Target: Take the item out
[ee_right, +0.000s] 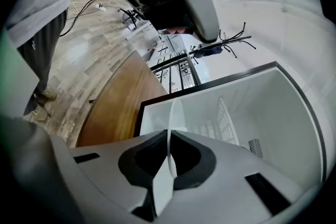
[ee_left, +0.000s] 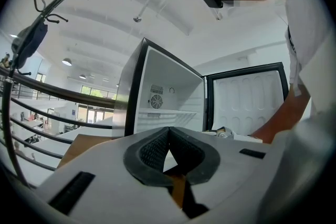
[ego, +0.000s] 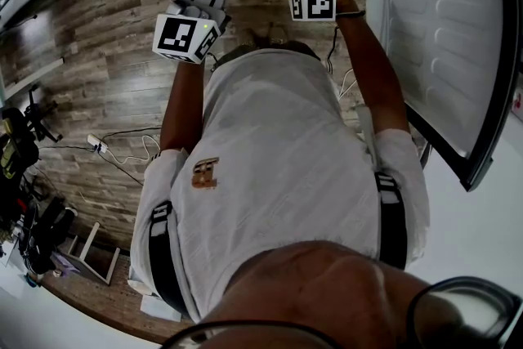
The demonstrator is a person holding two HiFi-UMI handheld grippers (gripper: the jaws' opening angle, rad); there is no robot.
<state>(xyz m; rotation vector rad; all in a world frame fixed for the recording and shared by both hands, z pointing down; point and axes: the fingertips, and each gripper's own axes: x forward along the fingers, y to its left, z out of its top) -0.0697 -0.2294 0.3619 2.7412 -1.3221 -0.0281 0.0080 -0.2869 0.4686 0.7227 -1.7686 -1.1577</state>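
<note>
Before the open fridge (ee_right: 273, 113), right gripper (ee_right: 170, 132) clamps thin white item (ee_right: 174, 108).

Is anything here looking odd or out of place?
Nothing is spilled or broken. The small fridge sits with its door swung wide open, and the right gripper is pinching a thin white item, seen edge-on, too thin to identify.

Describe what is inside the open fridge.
Inside the fridge are white walls, a round fan vent on the back wall and one shelf. Nothing shows on the shelf. The space below it is hidden by the left gripper.
</note>
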